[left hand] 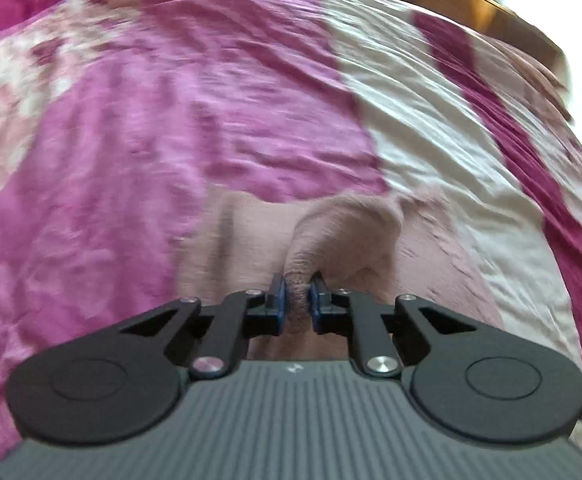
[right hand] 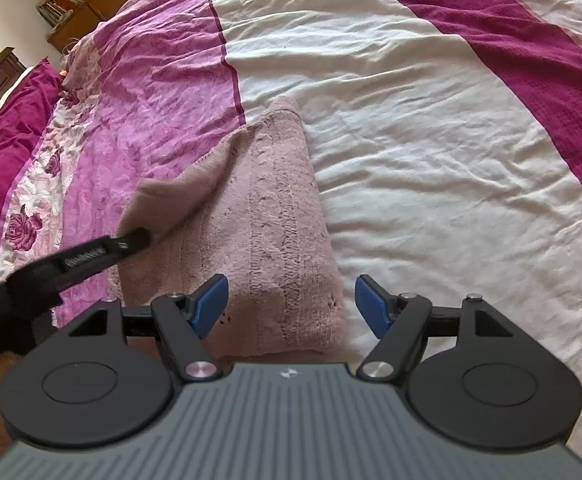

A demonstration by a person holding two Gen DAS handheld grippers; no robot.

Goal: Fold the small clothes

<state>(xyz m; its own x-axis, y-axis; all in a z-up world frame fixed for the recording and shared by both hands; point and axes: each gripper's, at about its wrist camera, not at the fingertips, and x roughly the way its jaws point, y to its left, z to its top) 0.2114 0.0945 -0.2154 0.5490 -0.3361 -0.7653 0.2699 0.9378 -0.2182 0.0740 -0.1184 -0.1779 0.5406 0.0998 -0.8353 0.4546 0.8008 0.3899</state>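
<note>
The left gripper (left hand: 299,304) pinches a bunched fold of the pink knitted garment (right hand: 275,240) between its narrow blue pads, lifting that edge off the bedspread (right hand: 431,140). The right gripper (right hand: 291,306) hovers with its fingers spread wide over the garment's near end. The ribbed, fuzzy garment lies where the bedspread's wrinkled purple and white bands meet.

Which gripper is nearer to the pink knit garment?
Left. The left gripper is shut on a lifted fold of the pink knit garment; the right gripper hangs open above its near end, not gripping.
</note>
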